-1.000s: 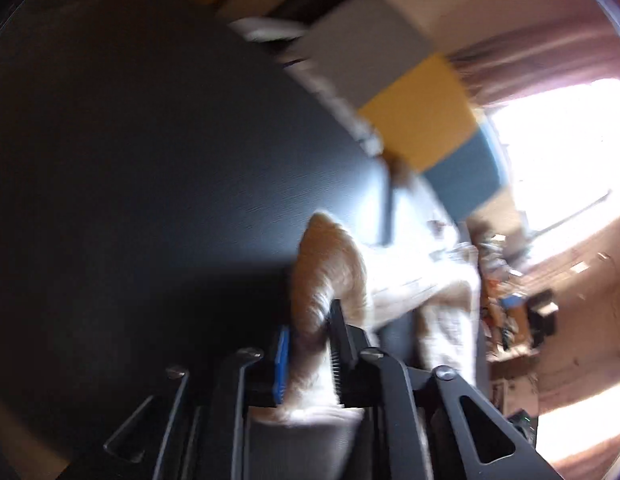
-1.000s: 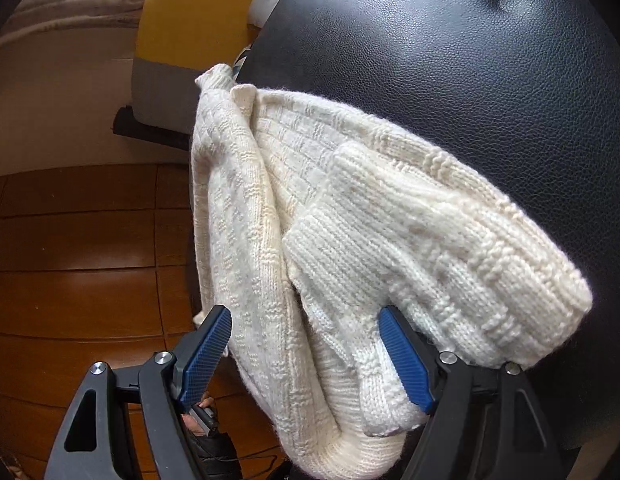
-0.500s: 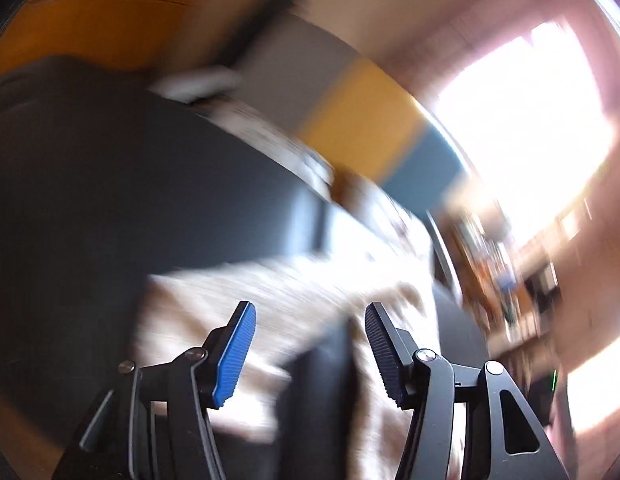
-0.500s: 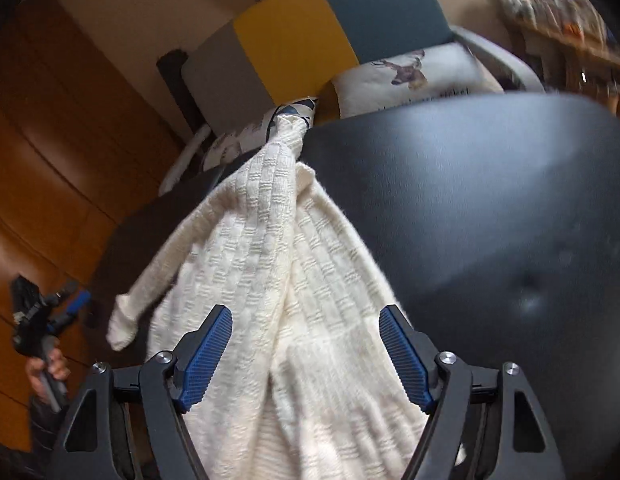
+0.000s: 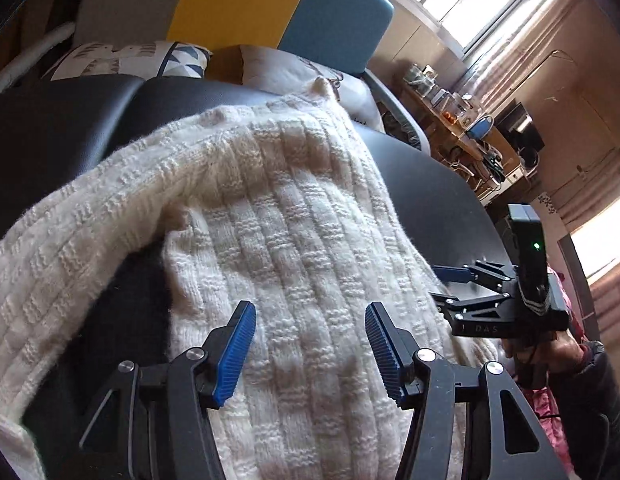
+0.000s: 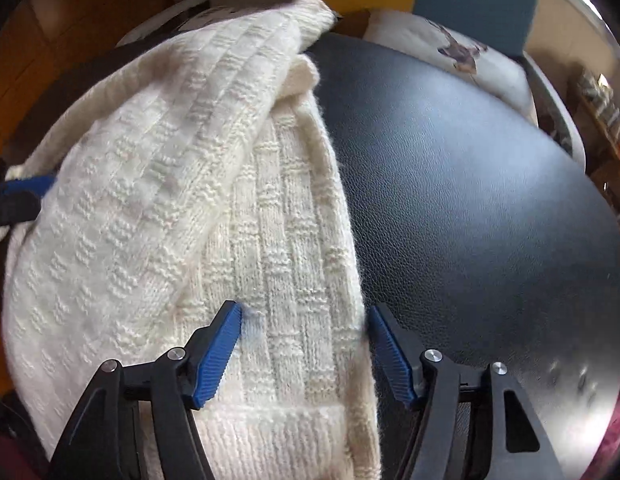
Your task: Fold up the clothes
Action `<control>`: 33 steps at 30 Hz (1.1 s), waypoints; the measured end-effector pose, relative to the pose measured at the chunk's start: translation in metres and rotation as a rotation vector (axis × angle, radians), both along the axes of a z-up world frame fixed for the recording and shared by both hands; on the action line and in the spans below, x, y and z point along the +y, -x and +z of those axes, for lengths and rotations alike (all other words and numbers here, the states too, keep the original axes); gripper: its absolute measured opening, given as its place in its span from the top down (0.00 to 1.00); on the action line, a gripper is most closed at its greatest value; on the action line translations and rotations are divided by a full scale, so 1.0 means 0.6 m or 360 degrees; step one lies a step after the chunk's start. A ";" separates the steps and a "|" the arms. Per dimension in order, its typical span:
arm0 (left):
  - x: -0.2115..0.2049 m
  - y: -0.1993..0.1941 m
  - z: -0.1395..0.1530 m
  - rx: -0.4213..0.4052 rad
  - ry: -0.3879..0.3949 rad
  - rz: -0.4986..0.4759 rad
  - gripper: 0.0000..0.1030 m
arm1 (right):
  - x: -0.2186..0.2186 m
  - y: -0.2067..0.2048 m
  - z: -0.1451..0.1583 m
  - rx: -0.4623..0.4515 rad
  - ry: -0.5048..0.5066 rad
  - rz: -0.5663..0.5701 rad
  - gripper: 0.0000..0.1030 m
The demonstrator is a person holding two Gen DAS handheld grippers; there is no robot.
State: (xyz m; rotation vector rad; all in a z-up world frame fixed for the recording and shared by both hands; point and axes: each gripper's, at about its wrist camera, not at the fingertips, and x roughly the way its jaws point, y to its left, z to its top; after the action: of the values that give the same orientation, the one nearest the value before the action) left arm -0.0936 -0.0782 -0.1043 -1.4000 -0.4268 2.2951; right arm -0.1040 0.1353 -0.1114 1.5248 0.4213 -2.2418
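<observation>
A cream knitted sweater (image 5: 293, 216) lies partly folded on a black leather surface (image 5: 430, 184), one layer turned over another. My left gripper (image 5: 310, 344) hovers open over its middle, nothing pinched between the blue pads. In the right wrist view the sweater (image 6: 181, 184) fills the left half. My right gripper (image 6: 305, 344) straddles the strip along its right edge near the ribbed hem; the jaws are closing, with the knit between them but not squeezed. The right gripper (image 5: 438, 282) also shows at the sweater's right side. A blue finger of the left gripper (image 6: 25, 186) peeks in at the left.
A chair back (image 5: 245, 0) in grey, yellow and teal stands behind the leather surface (image 6: 470, 200), with patterned cushions (image 5: 125, 60) and a deer cushion (image 6: 450, 48). A cluttered desk (image 5: 462, 120) sits far right. Wooden floor (image 6: 49, 40) lies left. A person's hand (image 5: 550, 352) holds the right gripper.
My left gripper let go of the pinched cream fold, opened and swung over the sweater's middle. My right gripper rolled and shifted onto the sweater's right edge, its jaws narrowing.
</observation>
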 end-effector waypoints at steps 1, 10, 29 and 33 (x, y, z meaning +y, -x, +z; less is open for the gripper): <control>0.003 0.004 -0.009 -0.0032 -0.0002 0.0007 0.43 | -0.004 -0.004 0.002 0.0021 -0.0004 0.0029 0.57; -0.011 -0.020 -0.020 -0.0065 0.0024 -0.0017 0.41 | 0.026 -0.035 0.039 0.0283 -0.0502 0.0091 0.89; -0.082 0.119 0.098 0.0179 0.0115 0.0162 0.33 | 0.109 0.105 0.119 0.0163 0.0390 -0.0310 0.76; -0.043 0.163 0.069 0.0158 0.0227 0.0052 0.33 | 0.069 0.169 0.045 0.0078 0.0354 -0.0265 0.76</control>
State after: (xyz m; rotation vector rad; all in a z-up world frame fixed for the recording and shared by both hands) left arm -0.1912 -0.1041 -0.0632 -1.3457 -0.2622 2.4515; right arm -0.2052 0.1769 -0.0843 1.4376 0.0560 -2.3646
